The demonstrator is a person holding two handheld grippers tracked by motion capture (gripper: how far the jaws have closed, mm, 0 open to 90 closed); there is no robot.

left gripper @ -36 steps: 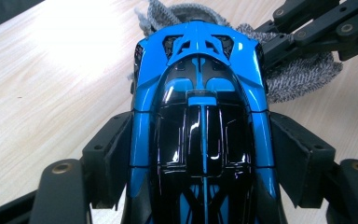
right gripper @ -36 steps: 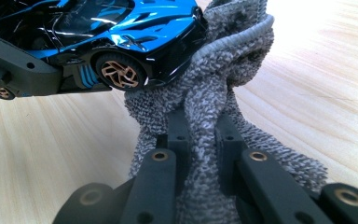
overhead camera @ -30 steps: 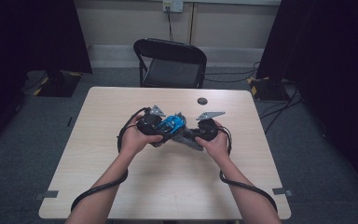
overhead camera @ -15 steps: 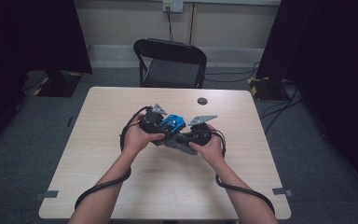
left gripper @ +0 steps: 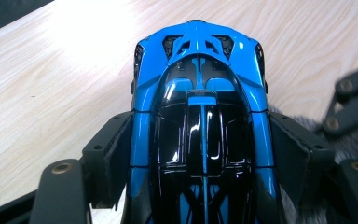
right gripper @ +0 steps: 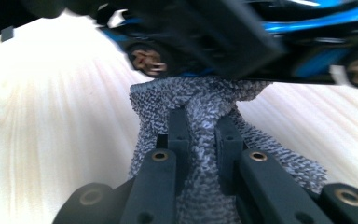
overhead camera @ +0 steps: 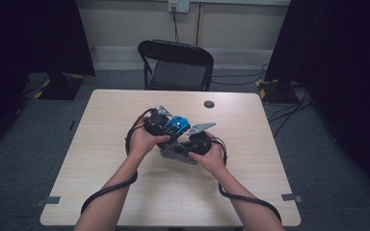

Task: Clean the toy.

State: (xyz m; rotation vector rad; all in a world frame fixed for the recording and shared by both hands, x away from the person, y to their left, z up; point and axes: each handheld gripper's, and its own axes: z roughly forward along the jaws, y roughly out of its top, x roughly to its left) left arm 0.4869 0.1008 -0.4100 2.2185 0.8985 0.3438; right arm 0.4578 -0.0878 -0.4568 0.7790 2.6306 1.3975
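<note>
Two claws grip: left claw (left gripper: 200, 154) clamps the blue car (left gripper: 200, 121), right claw (right gripper: 204, 140) pinches grey cloth (right gripper: 200, 102).

Bare forearms were seen, no sleeves worn. Both grippers were black: left gripper (overhead camera: 166, 126), right gripper (overhead camera: 185, 147). Each was topped by a grey three-cornered plate (overhead camera: 201, 127). A black cable (overhead camera: 107, 191) was trailed from each toward the near table edge. Matte black jaws with flat rectangular pads were noted, links pinned by brass-coloured rivets (right gripper: 161, 156). Small screw holes were visible on the pads.
</note>
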